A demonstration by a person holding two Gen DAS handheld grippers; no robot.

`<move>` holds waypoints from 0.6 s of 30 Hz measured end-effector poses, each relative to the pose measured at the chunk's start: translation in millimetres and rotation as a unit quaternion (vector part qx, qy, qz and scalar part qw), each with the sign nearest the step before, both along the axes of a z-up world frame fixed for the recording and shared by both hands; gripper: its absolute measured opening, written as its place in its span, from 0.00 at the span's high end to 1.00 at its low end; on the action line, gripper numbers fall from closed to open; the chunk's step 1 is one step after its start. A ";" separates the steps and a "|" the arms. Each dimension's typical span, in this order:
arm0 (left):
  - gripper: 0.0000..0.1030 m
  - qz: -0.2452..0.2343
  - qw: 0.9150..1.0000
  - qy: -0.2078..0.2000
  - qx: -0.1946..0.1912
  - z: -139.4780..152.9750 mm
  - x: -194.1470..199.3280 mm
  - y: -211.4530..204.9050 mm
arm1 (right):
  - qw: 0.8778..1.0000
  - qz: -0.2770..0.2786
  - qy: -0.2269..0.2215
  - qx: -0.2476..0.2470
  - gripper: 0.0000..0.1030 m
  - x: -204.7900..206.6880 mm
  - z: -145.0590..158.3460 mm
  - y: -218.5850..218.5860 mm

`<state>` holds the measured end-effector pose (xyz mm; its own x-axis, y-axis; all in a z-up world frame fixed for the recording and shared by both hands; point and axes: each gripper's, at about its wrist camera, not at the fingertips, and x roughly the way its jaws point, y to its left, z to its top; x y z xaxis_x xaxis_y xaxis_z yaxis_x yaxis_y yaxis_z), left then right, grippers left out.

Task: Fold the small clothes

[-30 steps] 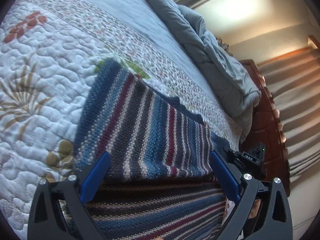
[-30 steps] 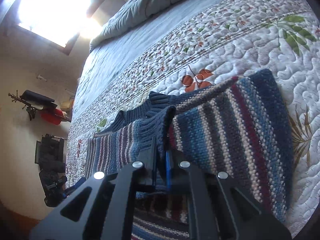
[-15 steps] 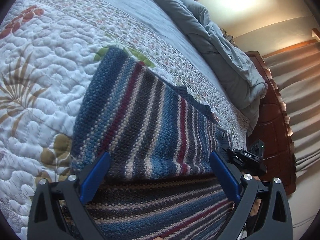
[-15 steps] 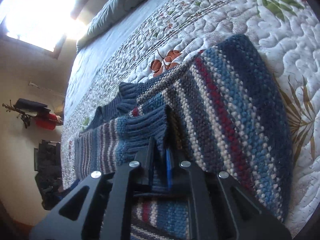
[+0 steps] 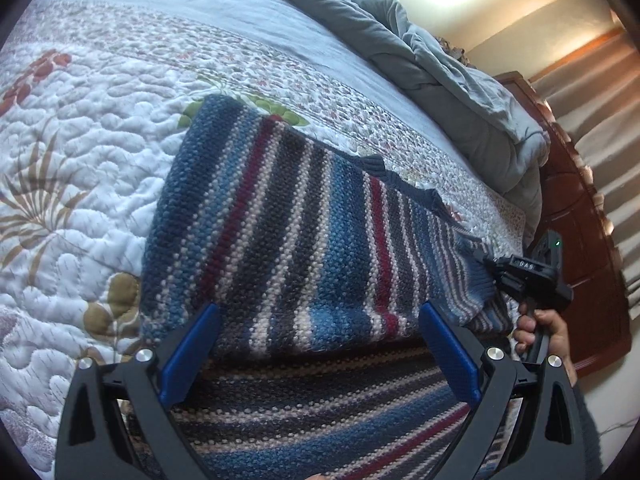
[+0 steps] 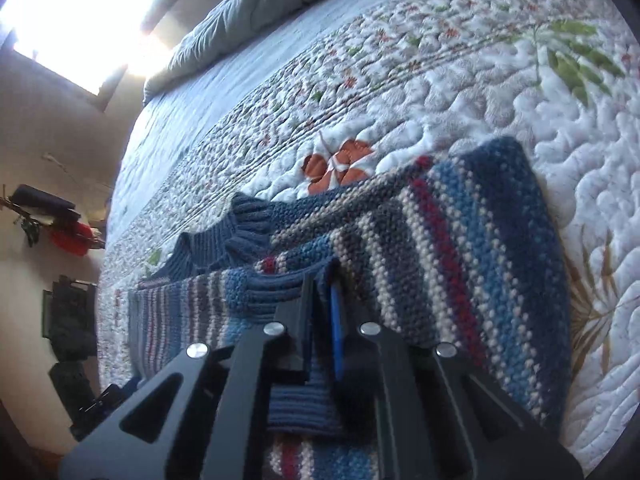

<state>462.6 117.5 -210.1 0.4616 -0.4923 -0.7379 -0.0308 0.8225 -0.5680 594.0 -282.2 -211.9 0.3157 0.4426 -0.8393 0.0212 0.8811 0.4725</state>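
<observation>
A small striped knit sweater (image 5: 288,240) in blue, maroon, white and grey lies on a quilted bedspread (image 5: 72,168). It also shows in the right wrist view (image 6: 472,264). My left gripper (image 5: 320,320) is open, its blue pads spread wide just above the sweater's near part. My right gripper (image 6: 322,300) is shut on the sweater's ribbed blue cuff (image 6: 272,292), held over the sweater body. The right gripper also shows at the right of the left wrist view (image 5: 520,272), at the sweater's far edge.
A grey duvet (image 5: 420,60) is bunched at the far end of the bed. A wooden dresser (image 5: 580,220) and curtains stand beyond the bed's right side. A bright window (image 6: 80,8) and dark items by the wall (image 6: 68,320) show in the right wrist view.
The right gripper has carried the cuff across and lower over the sweater body. The left gripper has stayed open and shifted slightly over the sweater.
</observation>
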 end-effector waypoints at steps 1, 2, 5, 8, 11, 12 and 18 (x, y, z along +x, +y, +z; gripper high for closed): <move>0.04 -0.003 1.000 -0.004 0.012 0.7 -1.3 -3.0 | 1.000 -0.005 -0.004 -0.008 0.95 -0.4 0.6 -1.2; 0.04 -0.005 1.000 -0.009 0.025 1.8 -3.4 -6.3 | 1.000 -0.010 -0.004 -0.009 0.95 -1.0 0.5 -1.5; 0.04 -0.006 0.997 -0.026 0.073 8.1 -11.5 -18.4 | 1.000 -0.011 -0.003 -0.001 0.88 -8.2 3.4 -3.9; 0.04 -0.005 0.992 -0.053 0.113 25.8 -27.8 -31.8 | 1.000 -0.020 -0.012 -0.004 0.71 -26.9 14.5 -15.2; 0.04 -0.003 0.974 -0.105 0.201 54.3 -53.6 -58.1 | 1.000 -0.022 0.000 0.007 0.69 -42.4 14.0 -25.0; 0.04 -0.006 0.965 -0.125 0.231 64.3 -66.0 -70.2 | 1.000 -0.021 0.006 0.015 0.65 -45.5 11.4 -27.0; 0.04 -0.011 0.943 -0.167 0.286 92.1 -102.0 -104.2 | 1.000 0.016 -0.001 -0.004 0.95 -51.2 5.7 -15.2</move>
<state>360.6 13.3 -118.0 0.7090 -0.0691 -0.7018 0.0919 0.9958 -0.0052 542.8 -297.4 -206.2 0.3022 0.4467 -0.8421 -0.0084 0.8846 0.4662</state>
